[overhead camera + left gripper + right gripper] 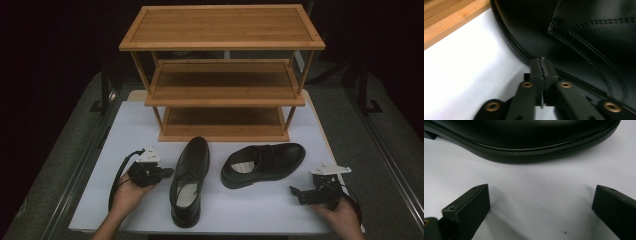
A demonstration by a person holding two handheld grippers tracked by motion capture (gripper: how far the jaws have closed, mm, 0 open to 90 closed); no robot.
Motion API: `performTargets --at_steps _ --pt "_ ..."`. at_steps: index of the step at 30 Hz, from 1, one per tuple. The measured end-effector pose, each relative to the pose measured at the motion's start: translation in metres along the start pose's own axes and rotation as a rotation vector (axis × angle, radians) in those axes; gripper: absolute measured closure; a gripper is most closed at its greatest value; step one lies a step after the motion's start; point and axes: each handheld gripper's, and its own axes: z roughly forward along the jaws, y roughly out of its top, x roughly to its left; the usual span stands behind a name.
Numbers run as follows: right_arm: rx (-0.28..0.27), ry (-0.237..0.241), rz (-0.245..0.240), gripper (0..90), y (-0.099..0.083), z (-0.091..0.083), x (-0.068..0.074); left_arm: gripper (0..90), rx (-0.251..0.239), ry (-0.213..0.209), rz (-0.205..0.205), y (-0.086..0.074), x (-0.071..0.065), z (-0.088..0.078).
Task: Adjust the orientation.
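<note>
Left gripper (167, 172): jaws together, empty, tips at left shoe (190, 175) | right gripper (295, 191): wide open, empty, near right shoe (262, 162) | advice: open left jaws before gripping shoe collar.

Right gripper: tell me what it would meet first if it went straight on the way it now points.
The right gripper, open with nothing between its jaws, points at the side of the black shoe lying crosswise just ahead. It would likely meet that shoe's sole edge first; only bare white tabletop lies between.
</note>
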Motion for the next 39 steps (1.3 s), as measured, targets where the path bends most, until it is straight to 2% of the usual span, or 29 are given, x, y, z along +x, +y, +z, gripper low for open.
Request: performTargets --at_steps 3,4,5,7,10,16,18,19,20,22,24,28,32,36,39 --pt "-0.001 -0.001 -0.002 1.1 0.000 0.000 0.000 76.4 -0.007 0.012 -0.006 -0.005 0.000 -0.009" --pt "0.000 -0.001 0.000 1.1 0.000 0.000 0.000 64.4 -0.005 0.015 -0.008 -0.006 0.001 -0.011" --pt "0.000 -0.001 0.000 1.1 0.000 0.000 0.000 64.4 0.000 0.022 -0.011 -0.008 0.001 -0.013" --pt "0.000 0.000 0.001 1.1 0.000 0.000 0.000 54.8 0.003 0.050 -0.017 -0.012 0.001 -0.018" --pt "0.001 0.000 0.001 1.1 0.000 0.000 0.000 44.0 0.001 0.068 -0.034 -0.018 0.002 -0.025" --pt "0.001 -0.001 0.002 1.1 0.000 0.000 0.000 36.4 -0.005 0.105 -0.045 -0.030 0.006 -0.036" --pt "0.002 -0.001 0.001 1.1 0.000 0.000 0.000 29.1 0.000 0.137 -0.055 -0.038 0.008 -0.039" --pt "0.002 -0.001 0.001 1.1 0.000 0.000 0.000 25.9 0.000 0.137 -0.055 -0.038 0.008 -0.039" --pt "0.002 -0.001 0.001 1.0 0.000 0.000 0.000 23.7 0.011 0.157 -0.069 -0.045 0.010 -0.041" --pt "0.002 0.000 0.001 1.0 0.000 0.000 0.000 16.9 0.017 0.162 -0.081 -0.048 0.012 -0.042" --pt "0.003 -0.001 0.000 1.0 0.000 0.000 0.000 16.6 0.026 0.165 -0.093 -0.054 0.014 -0.045" --pt "0.003 -0.001 0.000 1.0 0.000 0.000 0.000 2.9 0.037 0.189 -0.107 -0.066 0.015 -0.046" --pt "0.004 -0.001 0.000 1.0 0.000 0.000 0.000 0.0 0.060 0.187 -0.110 -0.078 0.017 -0.042" --pt "0.005 -0.002 0.000 1.0 0.000 0.000 0.000 0.0 0.016 0.181 -0.088 -0.085 0.018 -0.041" --pt "0.005 -0.002 0.000 1.0 0.000 0.000 0.000 0.0 0.016 0.182 -0.086 -0.085 0.018 -0.041"
